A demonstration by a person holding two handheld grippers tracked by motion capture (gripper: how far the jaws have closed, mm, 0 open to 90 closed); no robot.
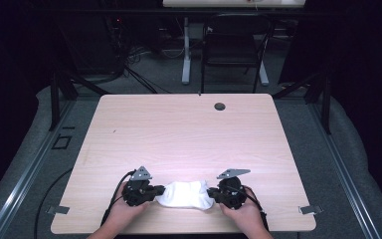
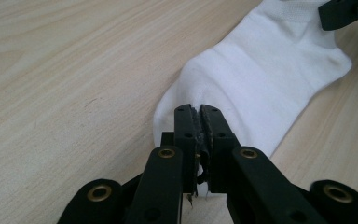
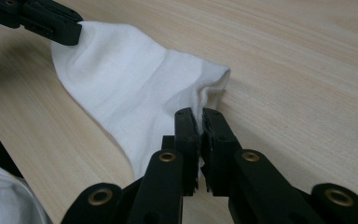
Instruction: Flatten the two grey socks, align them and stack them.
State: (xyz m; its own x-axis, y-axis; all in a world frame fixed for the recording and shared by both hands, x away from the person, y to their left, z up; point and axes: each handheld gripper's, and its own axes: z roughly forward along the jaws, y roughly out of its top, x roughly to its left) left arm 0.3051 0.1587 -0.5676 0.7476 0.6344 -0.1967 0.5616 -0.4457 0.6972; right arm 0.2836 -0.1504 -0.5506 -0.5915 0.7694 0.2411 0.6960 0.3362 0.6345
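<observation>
Where the high view looks down on the table (image 1: 189,129), a white sock (image 1: 185,194) lies flat near the person's edge, stretched sideways between two grippers. At its left end sits the left gripper (image 1: 160,190), held in the left hand (image 1: 124,209); at its right end sits the right gripper (image 1: 212,193), held in the right hand (image 1: 243,211). Each gripper touches its end of the sock. A small dark grommet (image 1: 220,106) is set in the far part of the table, well apart from the sock.

From the left gripper view, the left gripper (image 2: 199,114) has its jaws pressed almost together, with the sock's (image 2: 261,79) edge pinched between the pads. The sock runs away over the wood to the upper right, where the right gripper (image 2: 342,13) meets its far end.

From the right gripper view, the right gripper (image 3: 199,116) likewise has its jaws nearly closed, clamped on the sock's (image 3: 130,88) rim just beside its open cuff. The sock lies flat toward the upper left, where the left gripper (image 3: 51,23) holds the other end. White cloth (image 3: 4,200) shows at the lower left corner; what it is cannot be told.
</observation>
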